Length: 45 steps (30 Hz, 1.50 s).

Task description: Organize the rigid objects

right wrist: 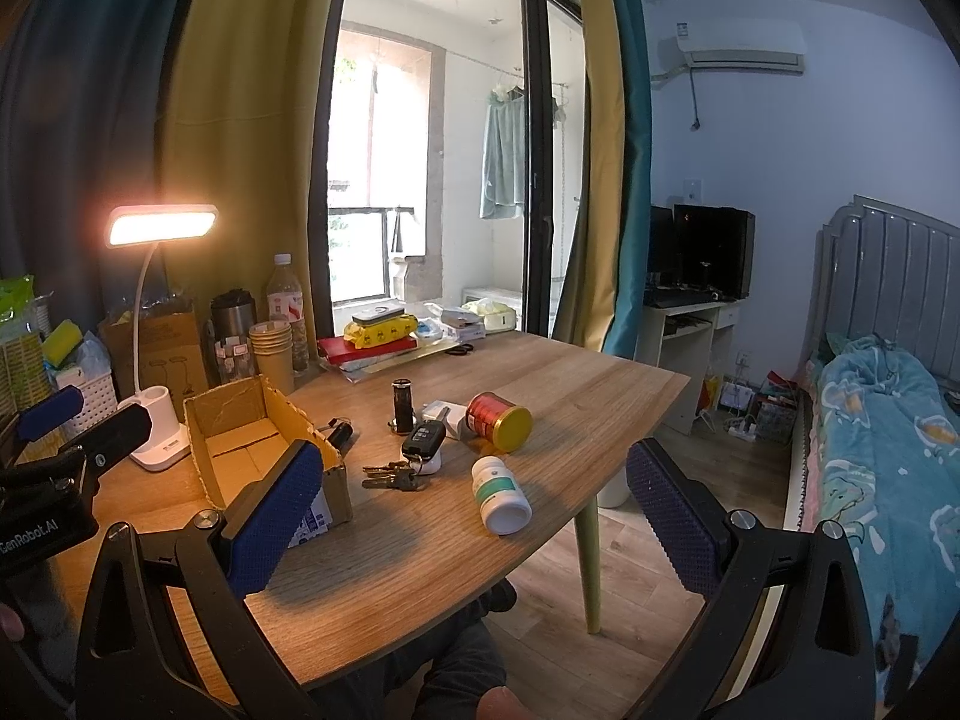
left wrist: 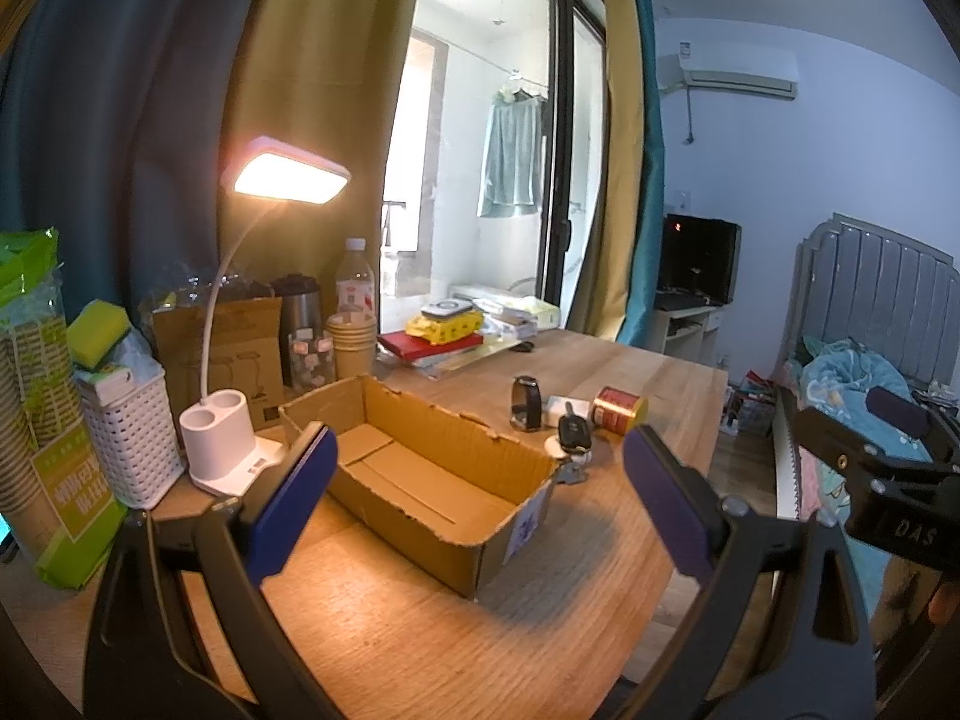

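Observation:
An open, empty cardboard box [left wrist: 432, 474] [right wrist: 264, 450] sits on the wooden table [right wrist: 540, 372]. To its right lie a red tin with a gold lid [right wrist: 499, 421] [left wrist: 618, 408], a white pill bottle [right wrist: 501, 495], a car key with a key bunch [right wrist: 408, 456] [left wrist: 573, 435], a black cylinder [right wrist: 402, 402] [left wrist: 525, 403] and a white block [right wrist: 441, 411]. My left gripper [left wrist: 480, 498] is open and empty, just above the box. My right gripper [right wrist: 474, 522] is open and empty, held above the table's front edge near the pill bottle.
A lit desk lamp [left wrist: 240, 360], white basket [left wrist: 129, 426], paper cups [left wrist: 354, 342], bottle [right wrist: 288, 306] and stacked books [right wrist: 372, 342] crowd the table's far side. The table's right edge [right wrist: 630, 438] drops to the floor; a bed [right wrist: 870, 450] stands at the right.

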Motion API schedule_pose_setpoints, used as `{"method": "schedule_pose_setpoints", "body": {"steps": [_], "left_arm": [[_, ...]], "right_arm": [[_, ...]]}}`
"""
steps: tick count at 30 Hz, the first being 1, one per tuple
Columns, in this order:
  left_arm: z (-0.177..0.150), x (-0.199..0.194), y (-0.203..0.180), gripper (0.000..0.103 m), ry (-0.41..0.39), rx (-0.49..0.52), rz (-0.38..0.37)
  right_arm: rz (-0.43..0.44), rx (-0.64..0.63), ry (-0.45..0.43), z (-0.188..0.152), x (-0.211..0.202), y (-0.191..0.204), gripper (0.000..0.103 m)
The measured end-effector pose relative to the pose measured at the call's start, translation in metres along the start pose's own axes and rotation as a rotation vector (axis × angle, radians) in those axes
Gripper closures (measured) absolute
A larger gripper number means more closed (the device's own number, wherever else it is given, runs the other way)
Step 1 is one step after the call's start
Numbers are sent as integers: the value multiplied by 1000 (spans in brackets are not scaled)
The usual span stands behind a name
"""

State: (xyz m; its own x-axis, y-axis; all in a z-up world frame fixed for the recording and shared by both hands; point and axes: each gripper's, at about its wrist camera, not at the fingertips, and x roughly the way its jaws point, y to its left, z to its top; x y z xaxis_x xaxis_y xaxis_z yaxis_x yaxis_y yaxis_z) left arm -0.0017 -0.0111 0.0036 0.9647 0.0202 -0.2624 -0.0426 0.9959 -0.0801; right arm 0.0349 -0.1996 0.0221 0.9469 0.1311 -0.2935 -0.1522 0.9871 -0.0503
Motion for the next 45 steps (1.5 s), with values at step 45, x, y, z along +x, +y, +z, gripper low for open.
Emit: {"method": "schedule_pose_setpoints", "body": {"steps": [45], "left_arm": [[-53,202,68,6,551,-127,147]], "right_arm": [[26,72,264,-33,183,-32,1]]}}
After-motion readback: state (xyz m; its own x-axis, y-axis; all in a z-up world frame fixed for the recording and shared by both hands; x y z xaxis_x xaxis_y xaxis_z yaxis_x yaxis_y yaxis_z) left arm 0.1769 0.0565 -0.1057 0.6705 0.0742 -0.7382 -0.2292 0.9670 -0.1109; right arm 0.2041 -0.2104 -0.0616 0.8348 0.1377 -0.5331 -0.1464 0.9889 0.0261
